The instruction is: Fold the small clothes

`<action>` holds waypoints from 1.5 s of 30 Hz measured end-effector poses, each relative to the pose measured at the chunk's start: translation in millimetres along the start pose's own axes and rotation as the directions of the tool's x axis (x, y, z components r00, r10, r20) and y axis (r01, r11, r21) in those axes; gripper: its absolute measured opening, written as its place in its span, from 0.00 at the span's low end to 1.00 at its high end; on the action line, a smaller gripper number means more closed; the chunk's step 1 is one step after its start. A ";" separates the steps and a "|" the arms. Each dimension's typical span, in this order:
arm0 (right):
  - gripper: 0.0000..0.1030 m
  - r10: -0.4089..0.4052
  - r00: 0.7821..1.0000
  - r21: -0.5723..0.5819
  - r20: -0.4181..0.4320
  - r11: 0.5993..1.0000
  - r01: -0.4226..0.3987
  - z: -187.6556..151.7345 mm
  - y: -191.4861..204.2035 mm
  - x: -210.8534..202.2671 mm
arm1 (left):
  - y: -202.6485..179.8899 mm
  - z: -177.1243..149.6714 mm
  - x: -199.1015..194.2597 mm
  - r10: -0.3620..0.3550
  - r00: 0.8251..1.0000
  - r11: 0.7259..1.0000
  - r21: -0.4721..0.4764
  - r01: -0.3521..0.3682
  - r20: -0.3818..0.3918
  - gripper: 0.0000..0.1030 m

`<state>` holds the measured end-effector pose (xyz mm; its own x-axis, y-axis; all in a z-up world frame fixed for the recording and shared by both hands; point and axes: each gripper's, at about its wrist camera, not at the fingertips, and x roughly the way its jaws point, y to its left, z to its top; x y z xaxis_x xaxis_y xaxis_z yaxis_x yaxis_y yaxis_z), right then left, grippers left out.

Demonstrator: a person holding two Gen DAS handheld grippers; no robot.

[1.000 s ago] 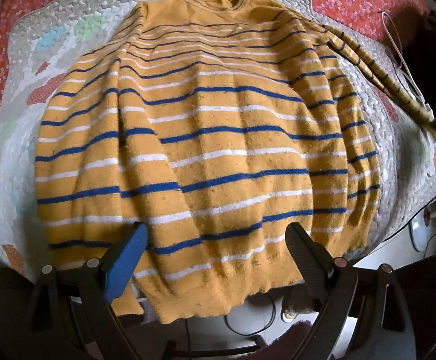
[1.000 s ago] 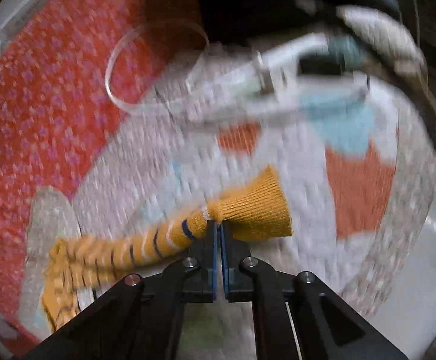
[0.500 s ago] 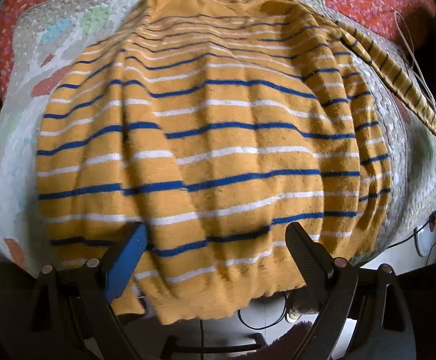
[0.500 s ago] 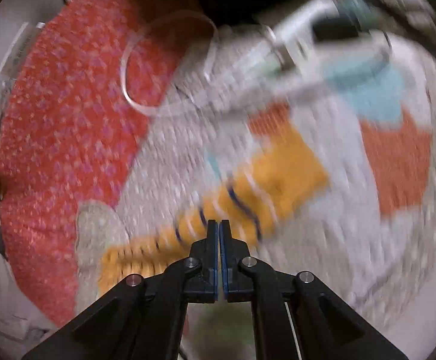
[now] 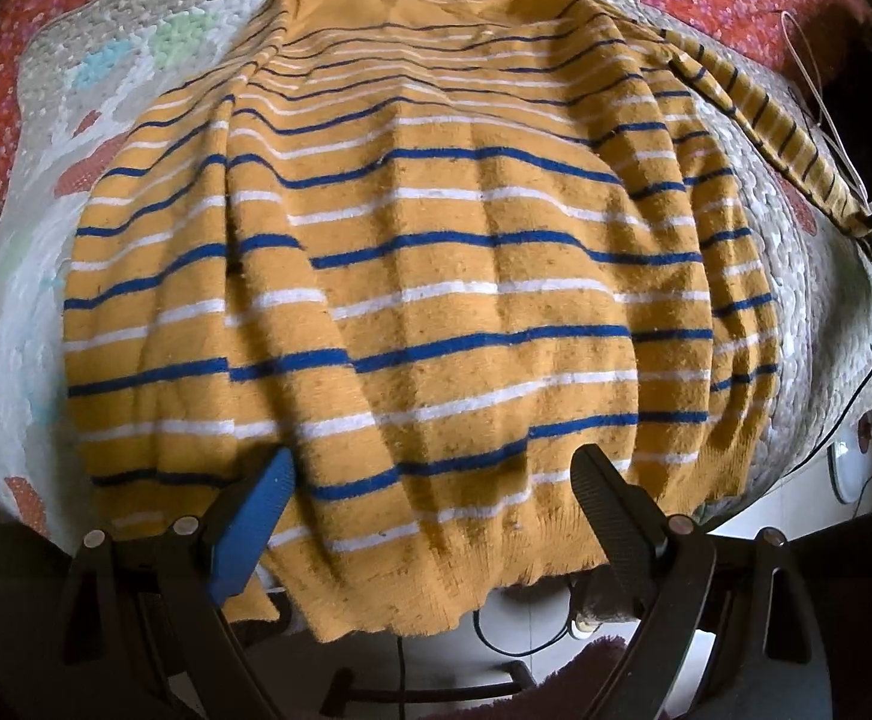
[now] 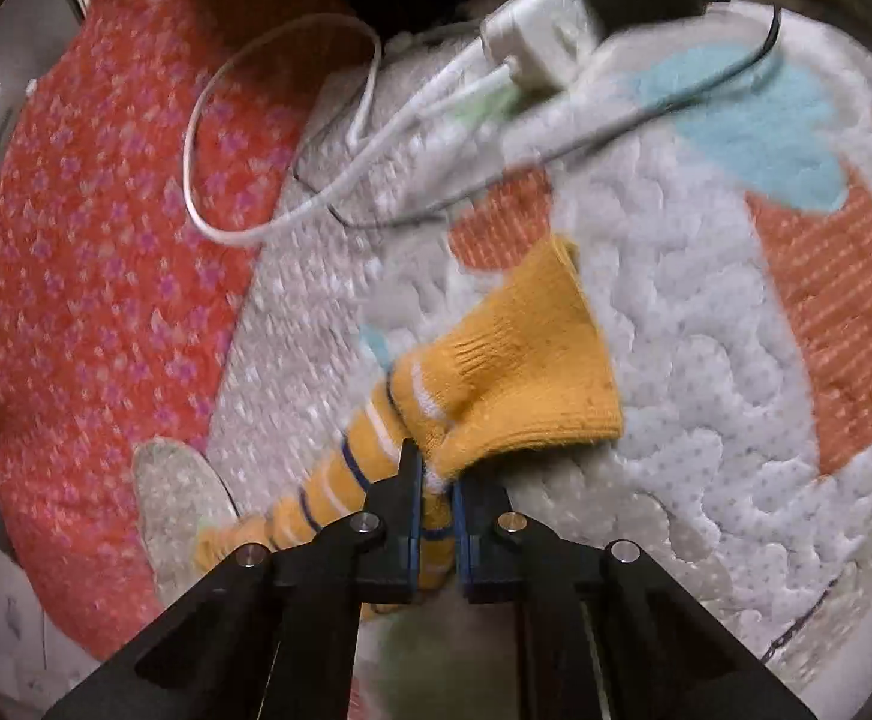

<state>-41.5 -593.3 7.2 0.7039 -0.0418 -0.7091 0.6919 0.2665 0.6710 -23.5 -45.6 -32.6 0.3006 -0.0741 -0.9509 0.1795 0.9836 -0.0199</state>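
A mustard-yellow sweater (image 5: 424,252) with blue and white stripes lies flat, front up, on a quilted white mat (image 5: 820,276), collar at the far end. Its left sleeve is folded across the body. Its right sleeve (image 5: 760,120) stretches out to the right. My left gripper (image 5: 430,480) is open over the sweater's hem, touching nothing. My right gripper (image 6: 436,480) is shut on the sleeve just behind its plain yellow cuff (image 6: 526,360), holding it just above the mat (image 6: 706,372).
A red floral bedspread (image 6: 88,240) lies under the mat. A white charger block (image 6: 544,36) with looping white and black cables (image 6: 292,180) sits beyond the cuff. The hem hangs over the bed's near edge, with floor and cables (image 5: 520,642) below.
My right gripper has pulled the cuff outward across the mat, and the sleeve now lies straighter. My left gripper has drifted a little, staying open.
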 end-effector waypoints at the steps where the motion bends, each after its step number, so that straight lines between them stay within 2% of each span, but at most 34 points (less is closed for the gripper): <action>1: 0.09 -0.023 0.996 -0.032 0.083 0.999 0.026 7.6 10.1 -17.8 | 0.9 0.3 -1.4 0.002 1.000 1.000 0.002 -0.002 0.005 0.90; 2: 0.09 -0.051 0.985 -0.072 0.165 0.995 0.064 12.7 20.2 -35.3 | 0.7 0.5 -2.8 0.005 1.000 1.000 0.006 -0.005 0.009 0.90; 4: 0.09 -0.098 0.948 -0.152 0.303 0.977 0.149 16.4 43.0 -62.5 | -0.3 0.8 -5.0 0.008 1.000 1.000 0.014 -0.008 0.014 0.90; 7: 0.09 -0.122 0.932 -0.216 0.342 0.955 0.204 7.8 63.6 -62.2 | -3.1 0.1 -5.6 0.008 1.000 1.000 0.014 -0.008 0.010 0.90; 10: 0.09 -0.133 0.940 -0.261 0.313 0.940 0.220 -1.8 77.7 -49.6 | -3.7 0.7 -5.6 -0.002 1.000 1.000 0.011 0.002 0.008 0.90; 13: 0.09 -0.102 0.956 -0.298 0.276 0.936 0.187 -16.8 102.4 -36.3 | -4.1 0.2 -10.9 -0.013 1.000 1.000 0.007 0.013 0.024 0.90; 17: 0.09 0.022 0.985 -0.362 0.170 0.931 0.042 -58.7 158.6 -16.6 | 11.4 0.7 -20.6 -0.022 0.998 1.000 -0.018 0.023 0.056 0.90; 20: 0.09 0.123 0.992 -0.445 0.034 0.890 -0.095 -113.9 213.6 4.2 | 35.1 0.3 -25.9 -0.027 0.997 0.997 -0.066 0.032 0.076 0.90; 23: 0.09 0.166 0.976 -0.532 -0.141 0.818 -0.216 -187.6 267.3 33.0 | 62.0 -1.6 -28.8 -0.033 0.996 0.991 -0.127 0.044 0.084 0.90; 26: 0.09 0.119 0.953 -0.658 -0.278 0.699 -0.280 -276.1 309.1 61.0 | 84.9 -3.5 -32.7 -0.034 0.994 0.984 -0.173 0.051 0.099 0.90; 27: 0.09 0.085 0.936 -0.705 -0.340 0.636 -0.314 -314.9 319.8 72.8 | 91.7 -3.6 -33.8 -0.034 0.994 0.981 -0.185 0.053 0.105 0.90; 28: 0.10 0.067 0.920 -0.723 -0.387 0.596 -0.348 -337.2 323.2 79.0 | 99.0 -3.4 -34.7 -0.035 0.993 0.978 -0.199 0.056 0.110 0.90; 30: 0.13 -0.010 0.876 -0.772 -0.482 0.477 -0.419 -390.7 330.4 92.1 | 112.0 -2.9 -35.2 -0.040 0.992 0.972 -0.226 0.065 0.116 0.90; 33: 0.19 0.009 0.846 -0.773 -0.532 0.403 -0.490 -405.2 333.6 82.5 | 126.7 -0.4 -36.1 -0.044 0.991 0.963 -0.259 0.076 0.125 0.90; 35: 0.40 0.046 0.842 -0.760 -0.537 0.408 -0.506 -386.7 335.3 73.4 | 133.6 2.0 -37.0 -0.045 0.990 0.958 -0.275 0.081 0.135 0.90; 37: 0.52 0.099 0.867 -0.751 -0.489 0.459 -0.476 -351.3 328.8 61.7 | 136.5 8.9 -37.7 -0.053 0.988 0.955 -0.283 0.093 0.146 0.90; 39: 0.53 0.114 0.896 -0.739 -0.429 0.525 -0.421 -318.1 319.7 58.7 | 134.9 20.9 -38.7 -0.063 0.986 0.955 -0.276 0.105 0.157 0.90; 41: 0.53 0.084 0.939 -0.738 -0.334 0.596 -0.316 -275.4 301.2 60.0 | 129.9 40.4 -40.9 -0.077 0.980 0.959 -0.257 0.123 0.181 0.90; 43: 0.53 0.040 0.969 -0.739 -0.243 0.640 -0.212 -240.5 285.6 62.5 | 120.5 66.1 -43.2 -0.098 0.974 0.962 -0.232 0.145 0.203 0.90; 45: 0.53 -0.011 0.990 -0.721 -0.139 0.687 -0.093 -199.3 265.7 60.4 | 109.3 97.1 -38.5 -0.129 0.969 0.962 -0.211 0.173 0.208 0.90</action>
<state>152.7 -333.0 99.5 0.6671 0.0892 -0.7396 0.2934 0.8811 0.3708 75.5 48.7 31.9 0.4635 -0.2330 -0.8549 0.0274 0.9681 -0.2490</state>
